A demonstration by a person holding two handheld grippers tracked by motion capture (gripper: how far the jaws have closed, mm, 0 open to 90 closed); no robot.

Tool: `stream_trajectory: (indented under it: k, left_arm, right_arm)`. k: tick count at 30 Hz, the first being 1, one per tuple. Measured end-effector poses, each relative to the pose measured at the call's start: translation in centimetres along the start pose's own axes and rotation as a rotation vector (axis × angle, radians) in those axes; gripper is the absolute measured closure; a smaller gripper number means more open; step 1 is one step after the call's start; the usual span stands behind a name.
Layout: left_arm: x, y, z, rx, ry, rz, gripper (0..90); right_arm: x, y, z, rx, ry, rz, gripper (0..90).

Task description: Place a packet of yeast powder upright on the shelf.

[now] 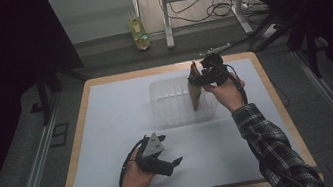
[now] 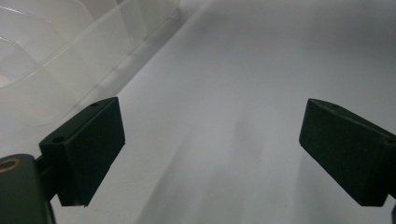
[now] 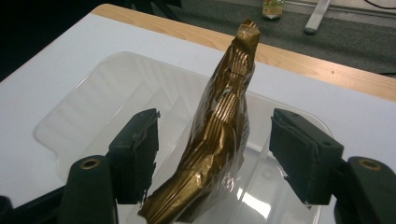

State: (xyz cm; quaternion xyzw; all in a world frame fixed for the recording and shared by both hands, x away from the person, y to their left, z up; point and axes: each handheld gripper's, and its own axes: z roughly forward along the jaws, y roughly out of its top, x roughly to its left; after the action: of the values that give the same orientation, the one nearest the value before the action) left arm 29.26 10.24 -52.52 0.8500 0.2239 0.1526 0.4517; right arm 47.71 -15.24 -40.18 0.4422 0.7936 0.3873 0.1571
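Gold-brown foil wrapper (image 3: pixel 219 140), crinkled and elongated, stands nearly upright between the jaws of the right gripper (image 3: pixel 215 158). In the right gripper view both pads (image 3: pixel 135 149) stand apart from the foil with a gap on either side, so the gripper is released, not clamped. In the high view the wrapper (image 1: pixel 196 94) leans in the clear plastic container (image 1: pixel 171 104), at the 3 o'clock side of its interior, with the right gripper (image 1: pixel 202 75) just above its top end.

Step in hand, as judged: placement of the wrapper into the container, at the release stage. The next move calls for a straight lift of the right gripper up and clear, with the jaws kept wide so that neither pad catches the foil and tips it out over the wall.

The left gripper (image 1: pixel 156 156) rests on the table at 7 o'clock from the container, well apart from it. Its jaws stand wide with nothing between them; the left gripper view shows bare sheet ahead and the container wall (image 2: pixel 60 51) at 10 o'clock.

Work surface: a white sheet (image 1: pixel 120 131) over a wooden tabletop (image 1: pixel 82 117), whose edge shows as a border. Beyond the far edge lie grey floor, a white frame leg (image 1: pixel 166 17), loose cables (image 1: pixel 202 12) and a small yellow-green bottle (image 1: pixel 138 32). The room is dim at both sides.
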Motion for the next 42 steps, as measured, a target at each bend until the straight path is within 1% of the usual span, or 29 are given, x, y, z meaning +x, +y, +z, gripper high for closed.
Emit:
stream_trajectory:
  k: [5, 17, 20, 22, 24, 30, 42]
  left_arm:
    - [0.0, 0.0, 0.0, -0.007, -0.005, 0.004, 6.1]
    - [0.0, 0.0, 0.0, -0.009, 0.005, 0.007, 5.9]
    - [0.0, 0.0, 0.0, -0.007, 0.005, 0.010, 5.8]
    - [-0.1, 0.0, 0.0, -0.004, 0.006, 0.013, 5.8]
    - [-0.1, 0.0, 0.1, 0.001, 0.009, 0.014, 5.8]
    - [-0.2, 0.0, 0.1, 0.005, 0.009, 0.015, 5.8]
    - [-0.2, 0.0, 0.1, 0.003, 0.008, 0.018, 5.7]
  right_arm:
    - [0.2, -0.2, -0.4, -0.006, 0.011, -0.004, 30.8]
    - [0.6, -0.7, -1.4, -0.009, 0.043, -0.025, 28.0]
    - [0.8, -0.9, -1.6, 0.003, 0.057, -0.034, 26.3]
    - [0.9, -1.2, -1.6, 0.011, 0.059, -0.050, 25.1]
    - [0.9, -1.4, -1.7, 0.014, 0.062, -0.056, 24.0]
    - [1.0, -2.1, -1.9, 0.009, 0.091, -0.058, 20.0]
    - [1.1, -3.1, -2.7, -0.008, 0.101, -0.079, 16.2]
